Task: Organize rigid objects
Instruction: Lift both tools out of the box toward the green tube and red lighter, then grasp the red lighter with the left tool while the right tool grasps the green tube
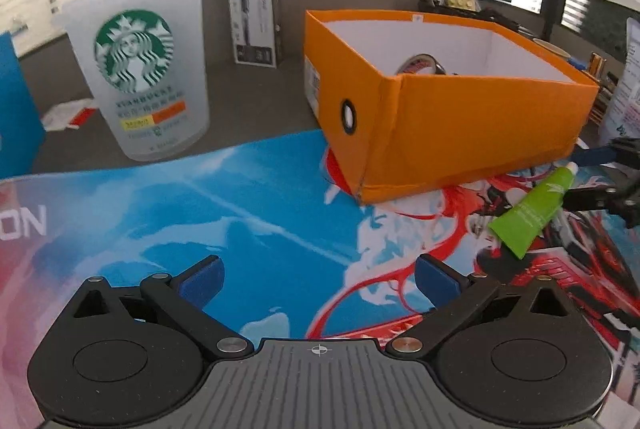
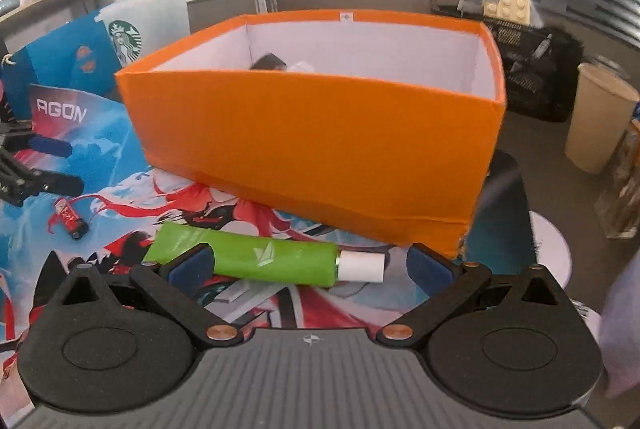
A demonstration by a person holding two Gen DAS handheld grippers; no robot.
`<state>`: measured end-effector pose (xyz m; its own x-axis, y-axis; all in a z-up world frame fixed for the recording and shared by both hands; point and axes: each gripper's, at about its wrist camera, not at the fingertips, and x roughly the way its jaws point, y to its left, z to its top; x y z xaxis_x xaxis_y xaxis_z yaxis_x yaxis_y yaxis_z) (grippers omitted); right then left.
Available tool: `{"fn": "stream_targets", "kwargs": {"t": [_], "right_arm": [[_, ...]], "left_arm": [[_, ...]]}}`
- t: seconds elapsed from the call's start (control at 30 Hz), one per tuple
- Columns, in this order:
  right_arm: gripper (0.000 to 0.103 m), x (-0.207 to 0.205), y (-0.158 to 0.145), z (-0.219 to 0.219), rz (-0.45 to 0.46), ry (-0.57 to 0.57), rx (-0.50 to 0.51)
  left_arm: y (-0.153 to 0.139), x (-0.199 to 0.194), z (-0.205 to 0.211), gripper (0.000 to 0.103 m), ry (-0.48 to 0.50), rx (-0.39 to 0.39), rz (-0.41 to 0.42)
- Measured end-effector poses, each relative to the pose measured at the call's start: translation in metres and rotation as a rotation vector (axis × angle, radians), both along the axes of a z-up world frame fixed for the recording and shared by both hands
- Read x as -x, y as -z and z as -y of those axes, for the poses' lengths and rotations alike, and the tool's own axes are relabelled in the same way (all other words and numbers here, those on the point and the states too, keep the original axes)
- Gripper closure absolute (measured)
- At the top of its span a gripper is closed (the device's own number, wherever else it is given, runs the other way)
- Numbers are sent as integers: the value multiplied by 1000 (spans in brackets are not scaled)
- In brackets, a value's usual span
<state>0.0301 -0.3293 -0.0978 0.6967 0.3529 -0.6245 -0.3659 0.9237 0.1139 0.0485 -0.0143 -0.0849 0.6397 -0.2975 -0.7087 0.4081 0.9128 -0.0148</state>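
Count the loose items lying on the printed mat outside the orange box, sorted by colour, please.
Green: 1, the tube with a white cap, lying between the open jaws of the right gripper.
Red: 1, the small battery.
Total: 2.
Things inside the orange box are mostly hidden and not counted.

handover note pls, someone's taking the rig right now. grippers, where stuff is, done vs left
Left gripper: open, empty, over the printed mat.
Right gripper: open, jaws either side of the green tube, not closed on it.
Green tube lies on the mat in front of the orange box, white cap to the right.
Small red battery is loose on the mat, left of the tube.
Done: the box already holds a few items, not identifiable.
Left: likely grasp the tube, drop it in the box, then the battery.
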Motion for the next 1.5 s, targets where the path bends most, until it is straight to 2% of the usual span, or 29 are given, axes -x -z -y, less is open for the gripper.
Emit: {"fn": "stream_targets", "kwargs": {"t": [0.1, 0.23, 0.3, 0.4, 0.47, 0.57, 0.63, 0.7, 0.73, 0.8, 0.83, 0.97, 1.03, 1.07, 1.1, 1.13, 1.17, 1.2, 1.27, 1.4, 1.5], "right_arm": [[0, 2, 4, -5, 7, -55, -5], [0, 36, 8, -35, 16, -227, 99], [0, 56, 10, -49, 24, -298, 134], [0, 79, 8, -57, 14, -408, 111], [0, 87, 1, -57, 72, -384, 119], [3, 80, -11, -54, 144, -271, 77], [9, 77, -13, -58, 196, -266, 78], [29, 69, -10, -68, 184, -271, 120], [35, 66, -7, -73, 165, -277, 139], [56, 60, -1, -80, 128, -275, 157], [59, 58, 3, -83, 111, -266, 161], [60, 55, 7, -78, 60, -230, 126], [60, 53, 7, -75, 40, -212, 105], [60, 53, 7, -74, 36, -203, 98], [60, 53, 7, -73, 33, -198, 93], [60, 54, 6, -71, 33, -193, 91], [59, 54, 6, -70, 33, -186, 91], [57, 54, 6, -69, 34, -179, 91], [55, 53, 6, -68, 34, -159, 86], [53, 53, 6, -67, 38, -136, 82], [54, 54, 6, -76, 46, -111, 121]], "left_arm": [[2, 4, 2, 1, 23, 17, -18], [3, 21, 1, 1, 67, 25, -29], [4, 32, 1, 1, 115, 28, -42], [7, 54, 0, 1, 222, 27, -74], [3, 67, -2, 1, 257, 14, -54], [-7, 70, -9, 1, 235, -8, 24], [-11, 61, -13, 1, 181, -22, 57], [-12, 54, -12, 1, 173, -32, 88], [-10, 50, -10, 1, 189, -41, 101], [-2, 44, -2, 2, 221, -82, 108], [2, 42, 1, 3, 245, -92, 106], [12, 41, 10, 4, 368, -109, 118], [18, 35, 10, 10, 418, -116, 88], [18, 32, 7, 16, 434, -92, 81], [18, 29, 4, 32, 451, -63, 58], [17, 25, 0, 41, 462, -28, 27], [15, 22, -3, 62, 450, -14, 25], [14, 22, -4, 73, 436, -23, 34], [14, 21, -9, 84, 414, -17, 30], [15, 32, -11, 86, 375, -38, 62], [15, 47, -2, 86, 333, -88, 102]]}}
